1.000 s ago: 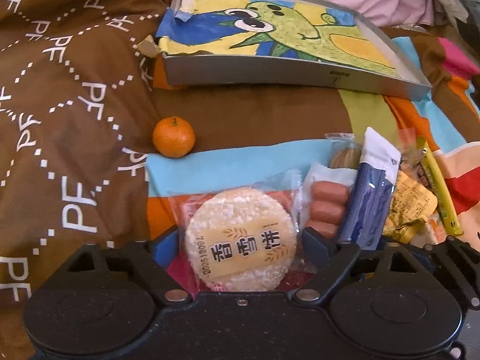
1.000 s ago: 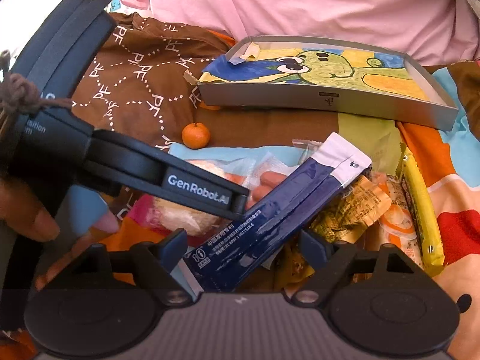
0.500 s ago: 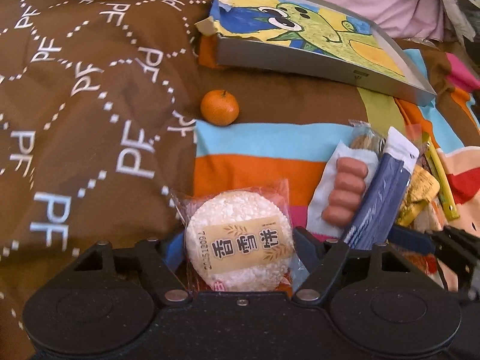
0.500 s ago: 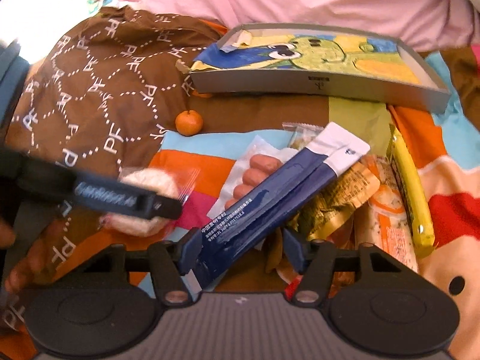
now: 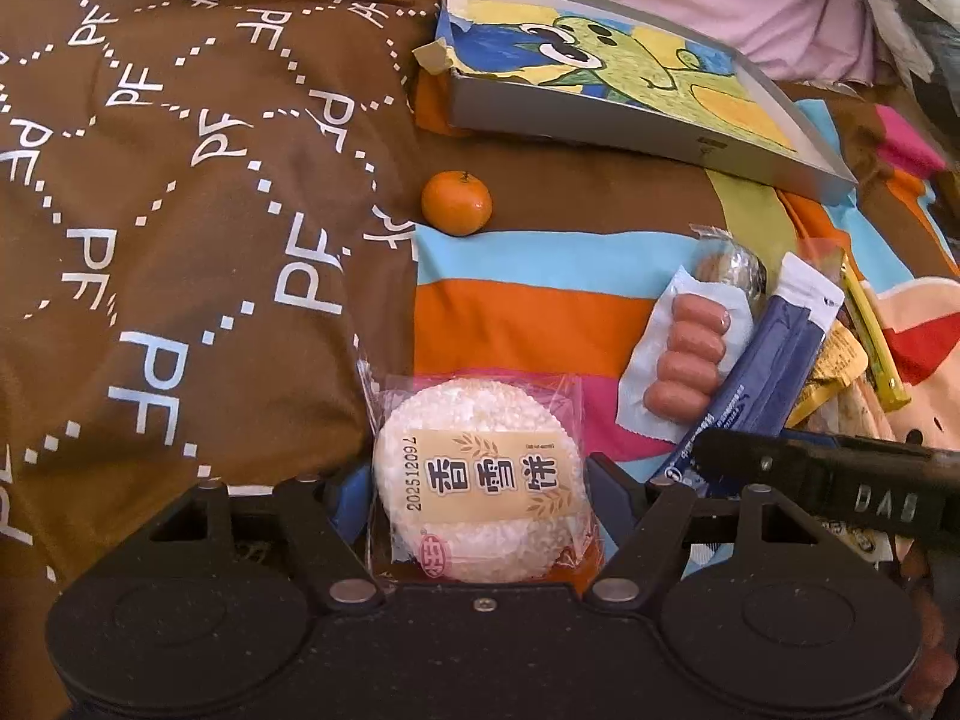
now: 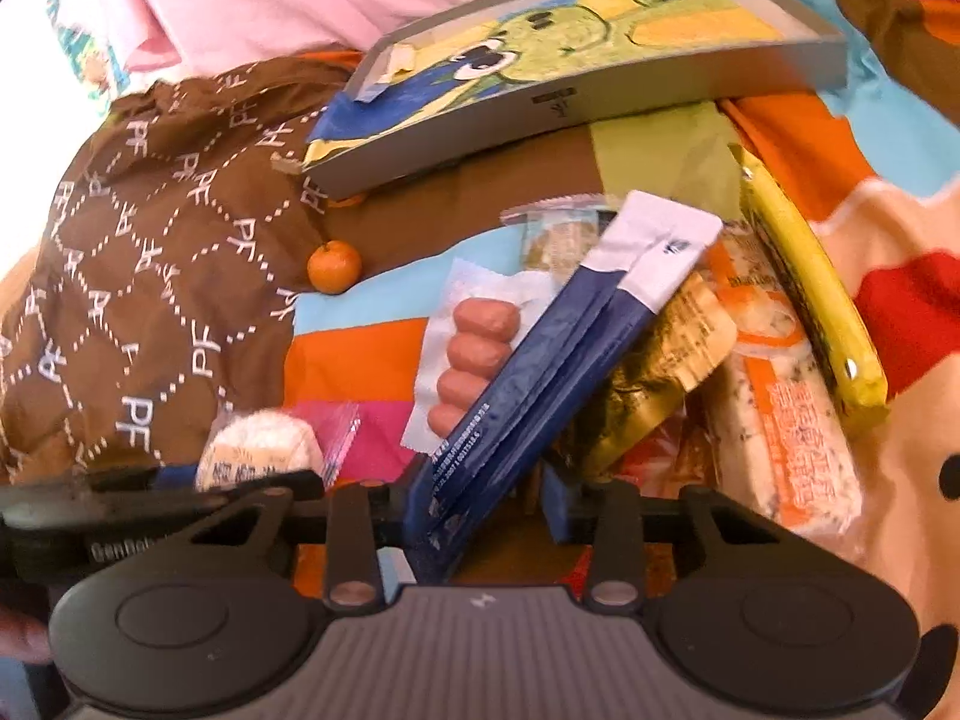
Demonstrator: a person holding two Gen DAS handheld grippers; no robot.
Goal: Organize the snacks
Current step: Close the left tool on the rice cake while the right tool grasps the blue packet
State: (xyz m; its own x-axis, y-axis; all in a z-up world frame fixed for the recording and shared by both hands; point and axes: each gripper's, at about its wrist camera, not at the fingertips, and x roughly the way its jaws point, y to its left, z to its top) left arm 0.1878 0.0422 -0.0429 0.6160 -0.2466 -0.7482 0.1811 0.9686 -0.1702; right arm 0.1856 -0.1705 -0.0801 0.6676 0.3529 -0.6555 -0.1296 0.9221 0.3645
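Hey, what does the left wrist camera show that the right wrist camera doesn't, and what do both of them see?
Only the left wrist view shows the whole rice cracker pack face-on between the left claw fingers, printed label readable. Only the right wrist view shows the orange-and-white snack pack in full and the right claw around the navy stick packets. Both show the tangerine, the sausage pack, the yellow stick and the grey tray.
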